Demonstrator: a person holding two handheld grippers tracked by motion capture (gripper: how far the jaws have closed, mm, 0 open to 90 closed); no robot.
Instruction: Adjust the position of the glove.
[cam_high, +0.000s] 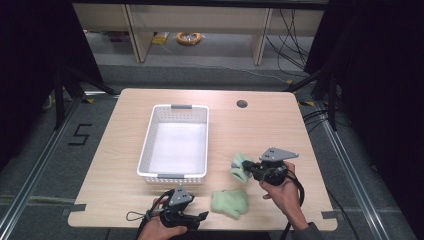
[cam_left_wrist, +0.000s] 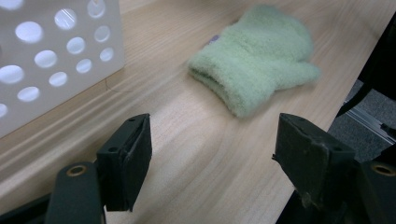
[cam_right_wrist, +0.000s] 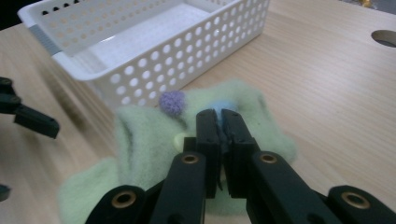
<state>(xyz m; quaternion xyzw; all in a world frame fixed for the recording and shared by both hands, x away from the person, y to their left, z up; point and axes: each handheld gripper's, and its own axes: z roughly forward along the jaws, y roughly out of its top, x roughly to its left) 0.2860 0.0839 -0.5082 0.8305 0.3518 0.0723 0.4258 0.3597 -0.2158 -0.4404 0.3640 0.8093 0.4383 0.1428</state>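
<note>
— How is the right gripper (cam_high: 252, 170) seen?

— Its jaws are clamped together on a pale green fuzzy sock (cam_high: 241, 166), which is held up off the wooden table (cam_high: 280, 125), just right of the white perforated basket (cam_high: 150, 145). In the right gripper view a purple pompom (cam_right_wrist: 172, 102) is seen on the sock's fabric (cam_right_wrist: 144, 140), which is bunched around the jaws.

— Which way is its long axis laid?

— That cannot be told; the fabric is crumpled.

— And the other sock?

— A second green sock (cam_high: 229, 203) is laid flat near the table's front edge. In the left gripper view its ribbed cuff (cam_left_wrist: 219, 86) is turned toward the camera, the long axis running away from it.

— The left gripper (cam_high: 202, 217)?

— Its jaws are spread, with nothing between them, just beside that sock.
</note>
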